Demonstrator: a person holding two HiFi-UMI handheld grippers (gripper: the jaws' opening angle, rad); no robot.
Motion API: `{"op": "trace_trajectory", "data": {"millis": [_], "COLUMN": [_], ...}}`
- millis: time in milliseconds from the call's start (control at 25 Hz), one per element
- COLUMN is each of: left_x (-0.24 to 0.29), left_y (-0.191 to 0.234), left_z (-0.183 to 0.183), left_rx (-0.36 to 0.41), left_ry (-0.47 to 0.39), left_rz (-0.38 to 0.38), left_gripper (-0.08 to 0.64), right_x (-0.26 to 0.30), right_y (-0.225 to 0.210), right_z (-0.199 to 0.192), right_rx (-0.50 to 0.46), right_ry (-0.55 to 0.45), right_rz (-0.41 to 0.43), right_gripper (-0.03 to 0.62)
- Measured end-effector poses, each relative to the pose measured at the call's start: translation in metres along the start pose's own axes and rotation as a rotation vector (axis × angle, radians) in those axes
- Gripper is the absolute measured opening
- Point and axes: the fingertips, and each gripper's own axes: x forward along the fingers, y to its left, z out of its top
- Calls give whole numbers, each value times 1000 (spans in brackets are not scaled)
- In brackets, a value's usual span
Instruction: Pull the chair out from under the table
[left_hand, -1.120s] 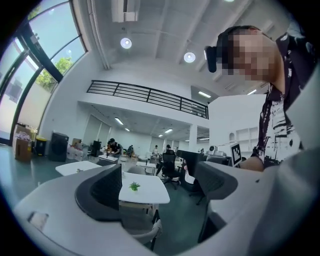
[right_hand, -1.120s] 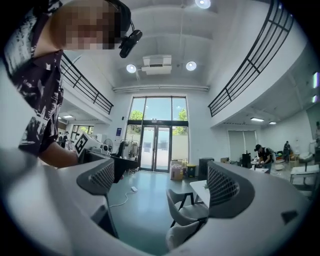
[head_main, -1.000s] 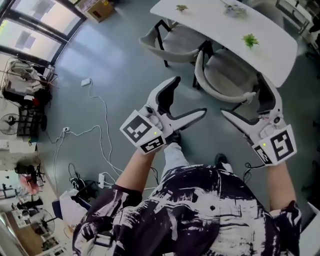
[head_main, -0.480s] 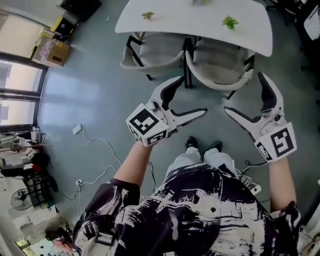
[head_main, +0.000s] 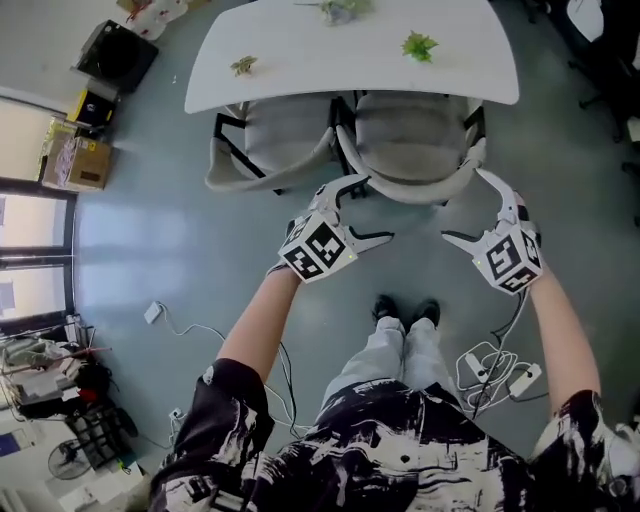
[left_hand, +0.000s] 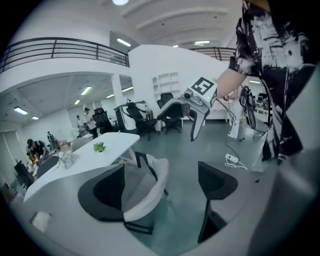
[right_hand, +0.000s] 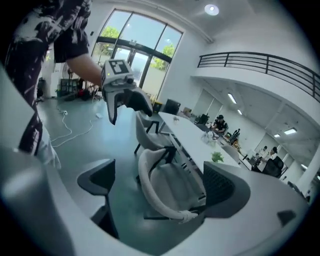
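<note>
Two grey chairs stand tucked under a white table (head_main: 300, 60). The right chair (head_main: 410, 150) has a curved backrest that faces me. My left gripper (head_main: 372, 208) is open at the backrest's left end, its upper jaw close to the rim. At the right end my right gripper (head_main: 462, 205) is open too, upper jaw by the rim. In the left gripper view, the left gripper (left_hand: 160, 187) frames the chair's backrest (left_hand: 145, 195). In the right gripper view, the right gripper (right_hand: 160, 185) frames the same chair (right_hand: 165, 192). Neither holds anything.
The second chair (head_main: 265, 150) stands just left of the first. Small plants (head_main: 418, 45) sit on the table. A power strip and cables (head_main: 495, 370) lie on the floor by my feet (head_main: 405, 310). Boxes (head_main: 75, 160) stand at the far left.
Both grippers have moved forward to the right chair and now flank its backrest. The table and chairs sit squarer and lower in the head view. Both stay open.
</note>
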Motion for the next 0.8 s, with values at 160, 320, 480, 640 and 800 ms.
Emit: {"op": "trace_trajectory", "data": {"millis": [160, 320, 480, 640, 800], "left_x": [75, 124, 159, 170, 175], "left_y": [12, 25, 34, 47, 54], "left_z": [-56, -104, -142, -178, -193], "left_rx": [96, 198, 291, 354, 509], "left_ry": [133, 259, 326, 426, 445], "left_rz": [-72, -127, -169, -175, -143], "left_gripper": [457, 457, 456, 426, 158], "right_x": [68, 125, 163, 174, 178], "right_y": [2, 14, 27, 26, 26], "right_z": [-75, -125, -167, -202, -223], "right_rx": [-74, -145, -264, -386, -617], "right_ry": [147, 241, 319, 386, 389], "right_rz": [66, 144, 213, 259, 242], "right_gripper": [531, 531, 529, 525, 117]}}
